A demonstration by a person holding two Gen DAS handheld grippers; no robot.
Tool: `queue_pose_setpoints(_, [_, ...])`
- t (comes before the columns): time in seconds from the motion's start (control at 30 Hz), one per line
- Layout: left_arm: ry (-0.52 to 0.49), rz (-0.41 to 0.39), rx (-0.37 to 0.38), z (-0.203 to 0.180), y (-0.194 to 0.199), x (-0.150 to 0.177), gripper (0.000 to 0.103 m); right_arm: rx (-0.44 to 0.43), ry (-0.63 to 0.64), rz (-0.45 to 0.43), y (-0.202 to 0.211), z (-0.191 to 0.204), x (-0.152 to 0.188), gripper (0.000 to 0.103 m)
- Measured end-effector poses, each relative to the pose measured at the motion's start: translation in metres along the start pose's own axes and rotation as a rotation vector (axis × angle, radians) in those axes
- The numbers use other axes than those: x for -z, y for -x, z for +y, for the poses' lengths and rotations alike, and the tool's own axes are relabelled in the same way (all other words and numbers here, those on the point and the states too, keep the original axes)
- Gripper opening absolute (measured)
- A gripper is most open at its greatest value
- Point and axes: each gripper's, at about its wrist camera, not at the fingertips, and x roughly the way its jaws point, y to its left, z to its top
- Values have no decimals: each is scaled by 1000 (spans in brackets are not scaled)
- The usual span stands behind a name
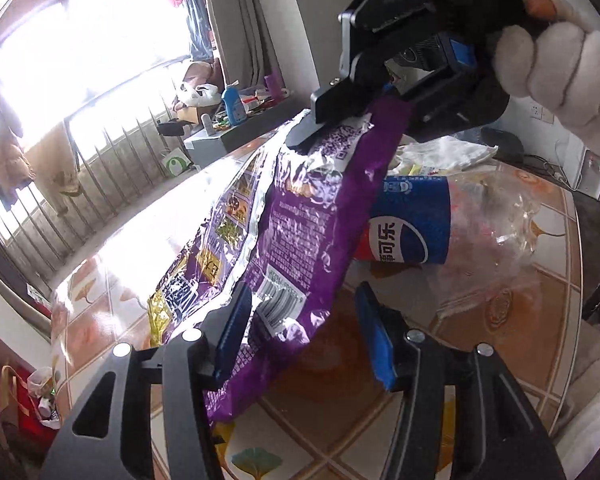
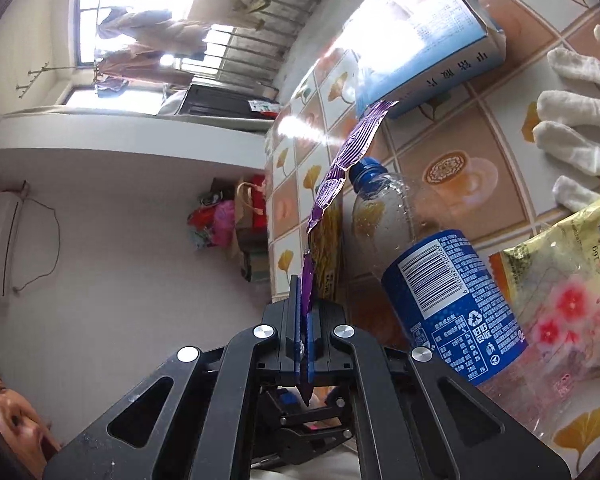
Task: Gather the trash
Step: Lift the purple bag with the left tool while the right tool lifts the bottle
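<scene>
Right gripper (image 2: pixel 304 320) pinches the top edge of a crinkly purple foil snack bag (image 1: pixel 300 216), which hangs lifted at centre frame above the tiled tabletop (image 1: pixel 340 364). Left gripper (image 1: pixel 304 332) gapes wide around its lower corner, gripping nothing. Thin, light and slippery, the bag probably holds best at a seam. Just behind lies a crushed clear plastic bottle with a blue label (image 1: pixel 416 224).

Crumpled purple snack bag (image 1: pixel 300 216) hanging off the table, empty clear Pepsi bottle (image 1: pixel 452 224) lying beside it
</scene>
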Motion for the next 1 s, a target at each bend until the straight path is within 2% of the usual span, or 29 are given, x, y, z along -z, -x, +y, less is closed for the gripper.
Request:
queue_pose_setpoints(0.03, [20, -5, -7, 4, 0, -1, 47, -8, -6, 14, -3, 0, 1, 1])
queue_pose_setpoints(0.07, [48, -10, 2, 9, 1, -2, 34, 0, 0, 23, -4, 1, 2, 1])
queue_pose_setpoints(0.1, [77, -10, 16, 15, 1, -3, 30, 14, 12, 25, -5, 2, 3, 1])
queue_pose_setpoints(0.13, [103, -8, 33, 19, 1, -4, 21, 31, 23, 24, -6, 3, 3, 1])
queue_pose_setpoints(0.17, [124, -3, 60, 23, 0, -5, 14, 52, 43, 22, -6, 6, 4, 1])
queue_pose_setpoints(0.2, [153, 11, 101, 27, -1, -6, 13, 81, 81, 21, -6, 10, 4, 4])
queue_pose_setpoints(0.27, [280, 58, 219, 41, -7, -5, 3, 185, 177, -4, -5, 22, 7, 14])
queue_pose_setpoints(0.3, [354, 89, 271, 48, -14, -3, 3, 245, 228, -26, -3, 28, 9, 27])
queue_pose_setpoints(0.33, [417, 117, 298, 56, -20, 1, 2, 297, 277, -57, 1, 34, 11, 35])
queue_pose_setpoints(0.37, [476, 139, 320, 64, -26, 5, 2, 347, 321, -94, 5, 39, 12, 47])
queue_pose_setpoints(0.4, [529, 150, 344, 71, -31, 9, 1, 404, 364, -126, 7, 42, 15, 52])
queue_pose_setpoints(0.5, [625, 167, 384, 84, -38, 15, 1, 511, 422, -138, 13, 38, 20, 58])
queue_pose_setpoints(0.77, [625, 169, 352, 82, -34, 13, 1, 620, 505, 48, -12, 17, 28, 66])
queue_pose_setpoints(0.9, [650, 169, 360, 78, -37, 13, 1, 685, 538, 97, -28, 11, 29, 66])
queue_pose_setpoints(1.0, [655, 168, 363, 80, -37, 15, 1, 699, 523, 107, -35, 3, 25, 66])
